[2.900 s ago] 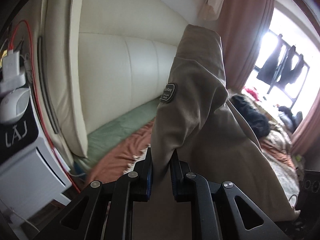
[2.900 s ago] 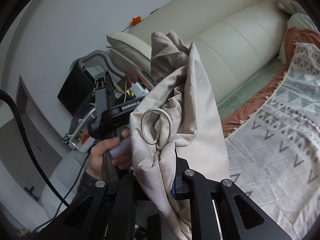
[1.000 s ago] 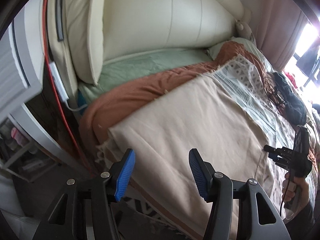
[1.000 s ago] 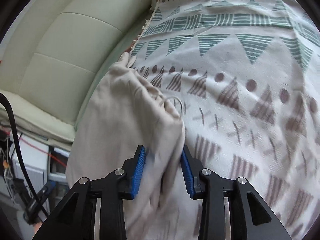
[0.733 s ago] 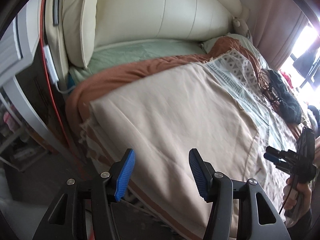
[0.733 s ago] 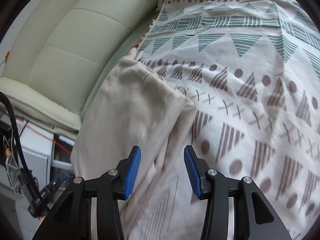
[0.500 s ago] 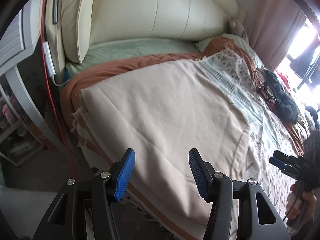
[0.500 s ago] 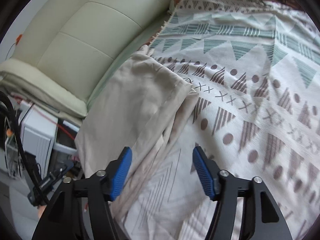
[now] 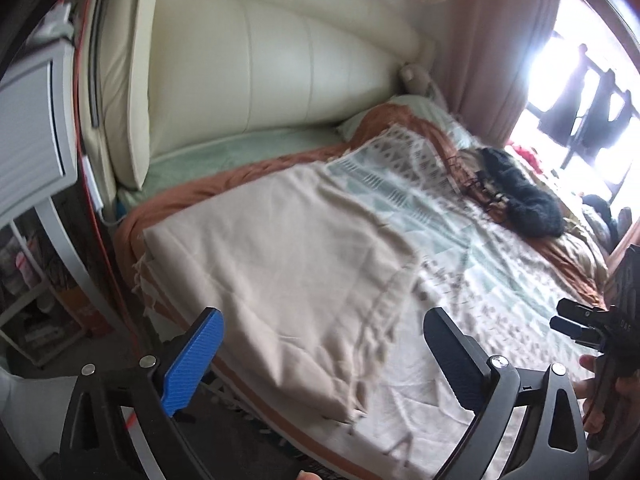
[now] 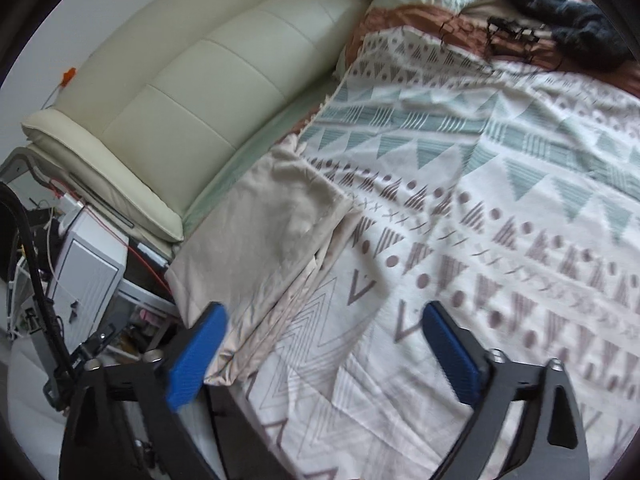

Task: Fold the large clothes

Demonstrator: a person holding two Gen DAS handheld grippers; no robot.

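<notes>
The beige garment (image 9: 280,260) lies folded flat on the near left corner of the bed, with its hem hanging a little over the edge. My left gripper (image 9: 320,320) hovers above and in front of it, jaws opening wide, nothing between the blue pads. In the right wrist view the same garment (image 10: 260,232) lies left of centre, and my right gripper (image 10: 324,312) hangs over the patterned blanket (image 10: 500,200), jaws also opening, holding nothing. The right gripper (image 9: 576,324) shows at the right edge of the left wrist view, in a person's hand (image 9: 592,400).
A cream padded headboard (image 9: 280,68) runs along the far side of the bed. A black garment (image 9: 524,204) lies further along the bed. A white cabinet (image 10: 92,268) with a red cable stands by the bed corner. Pink curtains (image 9: 500,48) hang by a bright window.
The right gripper let go of the beige garment, and both grippers drew back and up from it while their jaws widened. The garment now lies flat on the bed.
</notes>
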